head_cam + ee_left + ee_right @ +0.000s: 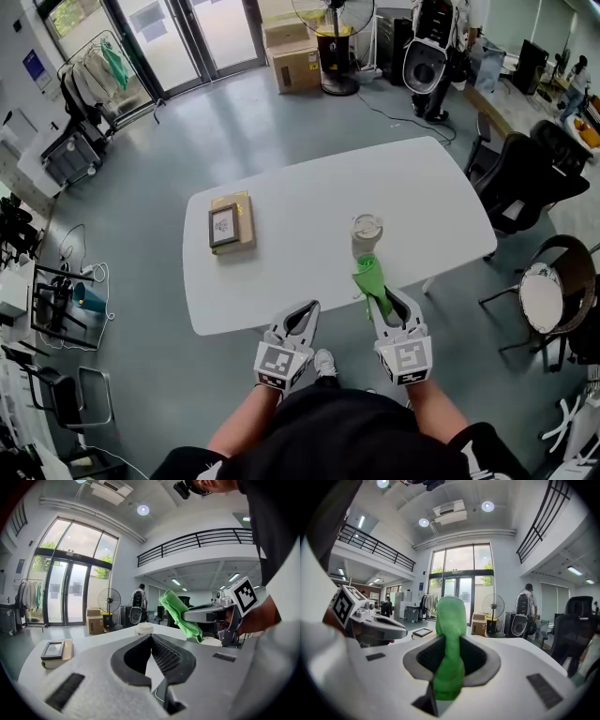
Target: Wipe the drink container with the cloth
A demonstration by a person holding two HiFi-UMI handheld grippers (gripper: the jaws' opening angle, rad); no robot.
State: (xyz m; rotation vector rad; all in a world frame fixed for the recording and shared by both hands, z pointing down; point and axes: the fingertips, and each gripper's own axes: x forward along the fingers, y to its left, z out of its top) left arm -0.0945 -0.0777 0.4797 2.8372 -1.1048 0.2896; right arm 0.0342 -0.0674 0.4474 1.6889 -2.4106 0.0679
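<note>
Cloth point(368, 279) clamped in the jaws of the right gripper point(382, 298) at the near edge of the table point(309, 202), beside the cup point(367, 231); left gripper point(304, 312) jaws closed, empty

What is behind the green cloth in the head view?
A lidded drink cup stands on the white table; the green cloth, clamped in the right gripper, hides its lower part.

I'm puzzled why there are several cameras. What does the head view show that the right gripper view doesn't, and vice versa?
Only the head view: the lidded cup on the table. Only the right gripper view: ceiling lights and a balcony railing. Both: the green cloth clamped in the right gripper, the left gripper, the fan.
</note>
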